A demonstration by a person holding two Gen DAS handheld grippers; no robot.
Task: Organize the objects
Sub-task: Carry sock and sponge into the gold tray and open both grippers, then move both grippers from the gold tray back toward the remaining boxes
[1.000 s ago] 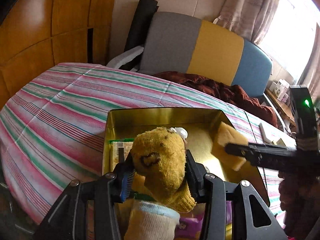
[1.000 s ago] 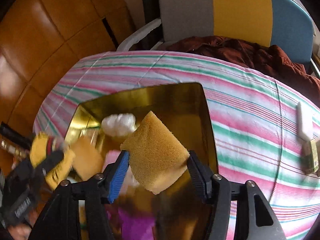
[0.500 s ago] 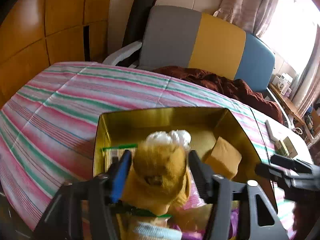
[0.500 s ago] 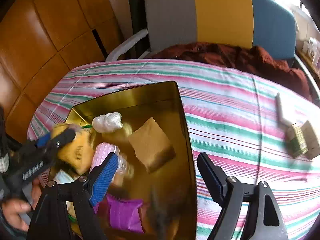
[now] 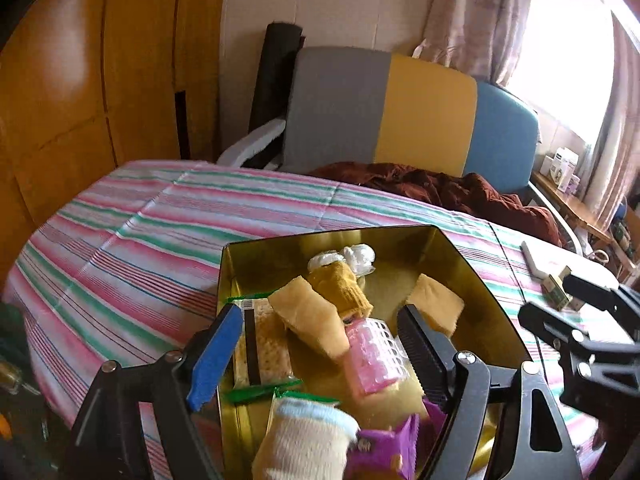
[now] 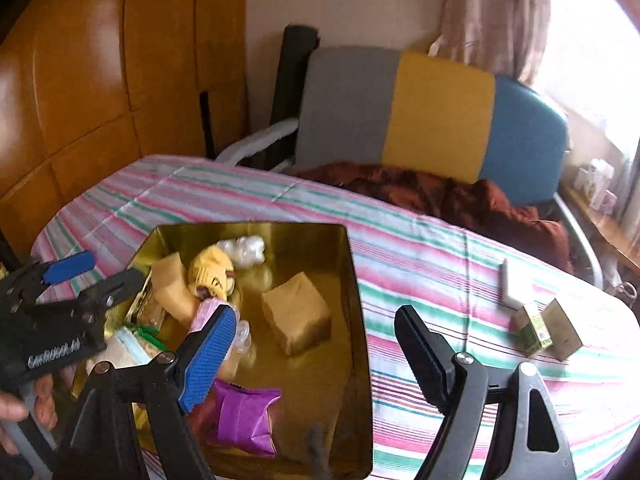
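Both wide and empty: left tool [image 5: 320,332] and right tool [image 6: 316,332], above gold rectangular tin [image 6: 356,280] holding tan square sponge [image 6: 298,316] and mustard knitted sock [image 5: 340,284].

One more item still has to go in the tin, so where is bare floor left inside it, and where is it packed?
Bare floor in the gold tin lies along its right wall, around the tan sponge, and near the purple packet. The left half is crowded: yellow sock, pink roller, snack packet.
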